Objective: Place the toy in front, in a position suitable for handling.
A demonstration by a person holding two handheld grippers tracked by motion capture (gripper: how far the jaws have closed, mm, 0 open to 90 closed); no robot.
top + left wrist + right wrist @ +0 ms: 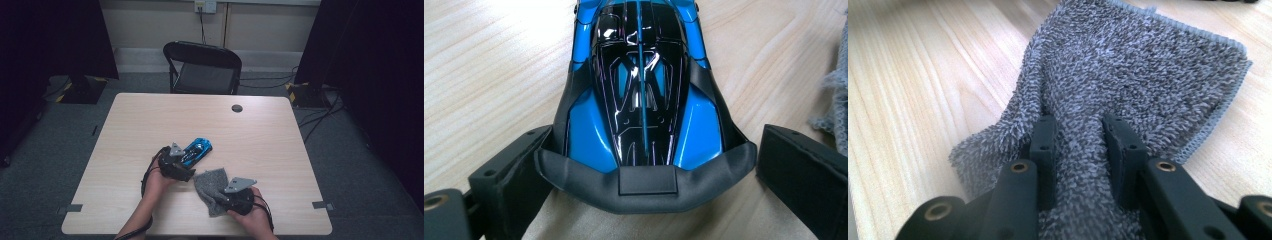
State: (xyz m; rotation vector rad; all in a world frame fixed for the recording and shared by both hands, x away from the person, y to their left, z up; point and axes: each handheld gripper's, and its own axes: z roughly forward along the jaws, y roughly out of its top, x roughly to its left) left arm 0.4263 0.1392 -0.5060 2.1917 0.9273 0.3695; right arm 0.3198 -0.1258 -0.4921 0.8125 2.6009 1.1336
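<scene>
A glossy blue and black toy car [199, 149] lies on the wooden table [150, 115], nose toward the far right. My left gripper [184, 164] sits at its rear. In the left gripper view the car [639, 75] has its grey rear bumper between the wide-spread jaws of that gripper [656, 132], with a small gap on the right side. A grey fluffy cloth [210, 182] lies crumpled just right of the car. My right gripper [225, 194] is shut on the cloth's near part. In the right gripper view the cloth [1128, 65] bunches between the pinching jaws of that gripper [1079, 122].
A black folding chair [202, 67] stands behind the table's far edge. A dark round grommet [237, 108] sits near the far middle of the tabletop. Cables run over the floor at the right. Bare wood stretches to the left and far side.
</scene>
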